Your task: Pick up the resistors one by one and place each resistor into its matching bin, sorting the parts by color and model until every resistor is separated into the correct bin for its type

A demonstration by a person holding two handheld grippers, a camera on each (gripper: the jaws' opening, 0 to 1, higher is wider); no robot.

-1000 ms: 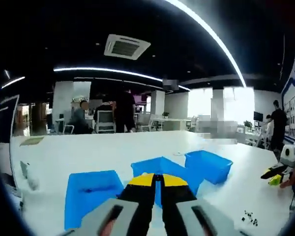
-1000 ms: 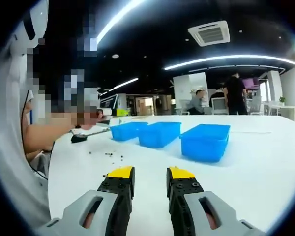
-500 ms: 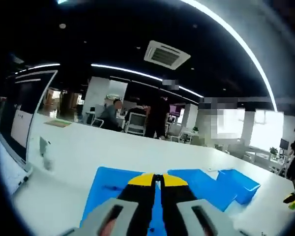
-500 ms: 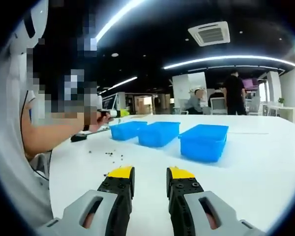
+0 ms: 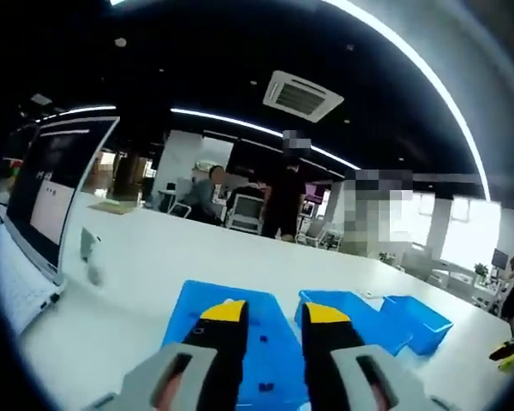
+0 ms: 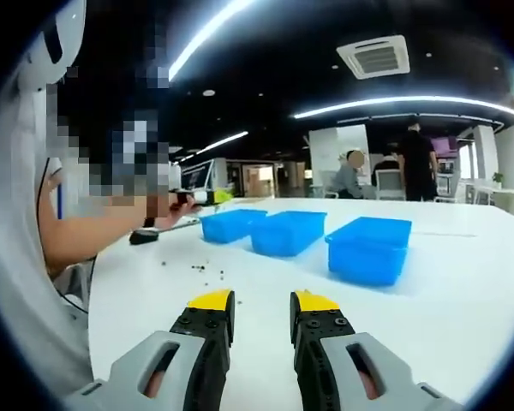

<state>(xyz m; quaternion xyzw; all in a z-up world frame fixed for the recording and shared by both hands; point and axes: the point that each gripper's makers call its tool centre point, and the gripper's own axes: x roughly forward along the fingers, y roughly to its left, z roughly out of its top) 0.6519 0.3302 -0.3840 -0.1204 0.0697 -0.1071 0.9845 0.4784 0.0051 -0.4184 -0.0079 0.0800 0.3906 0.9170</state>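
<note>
My left gripper (image 5: 274,315) hangs open over the nearest of three blue bins (image 5: 231,338); small dark parts (image 5: 262,340) lie on that bin's floor between the jaws. Two more blue bins (image 5: 351,312) (image 5: 420,318) stretch away to the right. In the right gripper view my right gripper (image 6: 263,303) is open and empty above the white table (image 6: 463,291). The same bins (image 6: 373,248) (image 6: 287,233) (image 6: 231,224) stand in a row ahead of it. A scatter of small dark resistors (image 6: 207,271) lies on the table to the left of the bins.
A person's arm (image 6: 94,231) reaches in from the left, holding the other gripper near the far bin. An open laptop (image 5: 43,205) stands at the left table edge. People and chairs (image 5: 240,205) sit beyond the table. A yellow-tipped gripper (image 5: 507,349) shows at far right.
My left gripper was shut and is now open over the nearest bin; its view swung left toward the laptop. The right gripper stays open and has barely moved.
</note>
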